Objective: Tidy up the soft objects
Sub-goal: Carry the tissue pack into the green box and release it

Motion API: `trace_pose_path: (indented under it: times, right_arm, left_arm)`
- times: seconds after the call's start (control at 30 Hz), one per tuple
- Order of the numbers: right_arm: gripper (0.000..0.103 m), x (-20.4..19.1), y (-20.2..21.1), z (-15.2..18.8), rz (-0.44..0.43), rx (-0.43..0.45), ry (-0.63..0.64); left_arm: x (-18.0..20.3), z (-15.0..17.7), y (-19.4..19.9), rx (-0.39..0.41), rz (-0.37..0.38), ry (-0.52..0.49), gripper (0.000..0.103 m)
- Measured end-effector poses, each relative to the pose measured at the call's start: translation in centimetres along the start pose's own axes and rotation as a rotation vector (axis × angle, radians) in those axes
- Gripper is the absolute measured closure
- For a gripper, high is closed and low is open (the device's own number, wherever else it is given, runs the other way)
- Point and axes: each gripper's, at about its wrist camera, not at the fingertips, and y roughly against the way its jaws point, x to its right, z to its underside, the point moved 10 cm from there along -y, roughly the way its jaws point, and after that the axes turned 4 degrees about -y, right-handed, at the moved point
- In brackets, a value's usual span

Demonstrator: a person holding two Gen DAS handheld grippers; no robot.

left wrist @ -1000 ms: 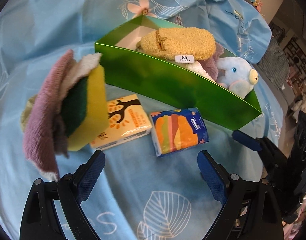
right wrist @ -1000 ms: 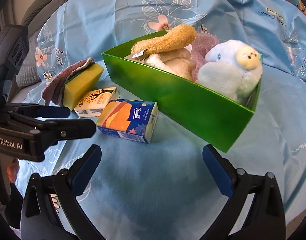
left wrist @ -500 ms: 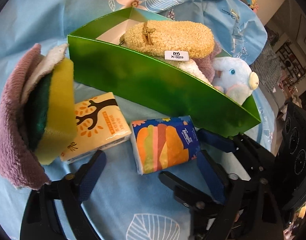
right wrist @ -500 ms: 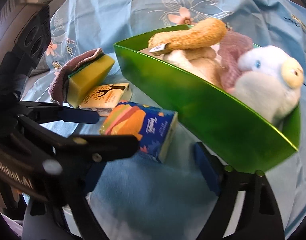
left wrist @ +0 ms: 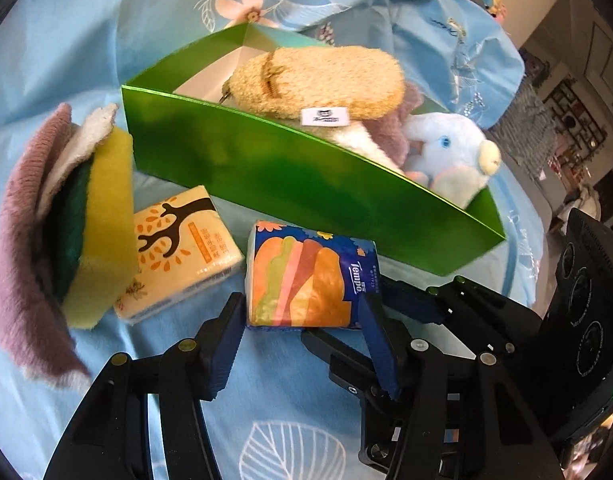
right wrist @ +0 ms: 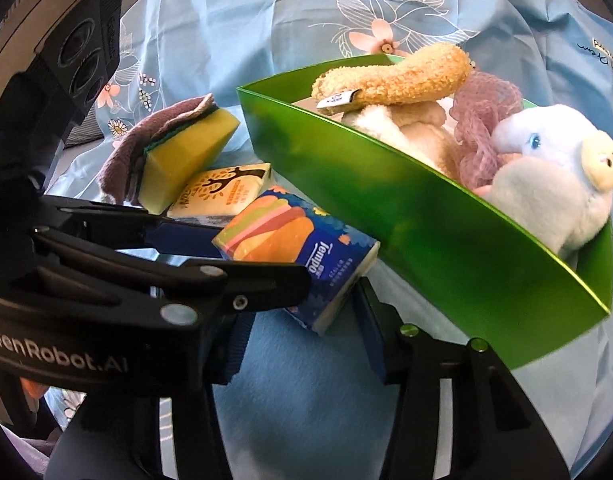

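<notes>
A bed under a light blue flower-print sheet (left wrist: 86,52) carries a green cardboard box (left wrist: 306,184), a blue Tempo tissue pack (left wrist: 310,280), a yellow tree-print tissue pack (left wrist: 182,248) and a yellow-green sponge (left wrist: 102,220) wrapped in a purple cloth (left wrist: 22,240).

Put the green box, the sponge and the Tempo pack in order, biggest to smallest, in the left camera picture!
1. Green box.
2. Sponge, though it is nearer the camera's edge.
3. Tempo pack; close to the sponge, so unsure.
</notes>
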Motion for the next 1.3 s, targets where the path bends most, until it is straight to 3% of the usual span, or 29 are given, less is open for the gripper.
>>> trace_pose_path:
  times: [0.43, 0.87, 1.07, 1.3]
  right_arm:
    - [0.055, -0.6, 5.5, -2.4, 0.033, 0.119, 0.002]
    - [0.055, 3.6, 6.6, -9.6, 0.089, 0.221, -0.012]
    - [0.055, 6.6, 5.3, -11.8, 0.119, 0.216, -0.041]
    - [0.052, 8.8, 2.0, -11.4, 0.142, 0.12, -0.071]
  left_arm:
    - [3.0, -2.7, 4.0, 0.099, -0.028, -0.097, 0.044]
    - [5.0, -11.3, 3.5, 0.179, -0.055, -0.174, 0.044]
    - [5.2, -14.0, 1.2, 0.156, -0.04, -0.186, 0.044]
    - [4.6, -14.0, -2.5, 0.116, -0.063, -0.181, 0.044]
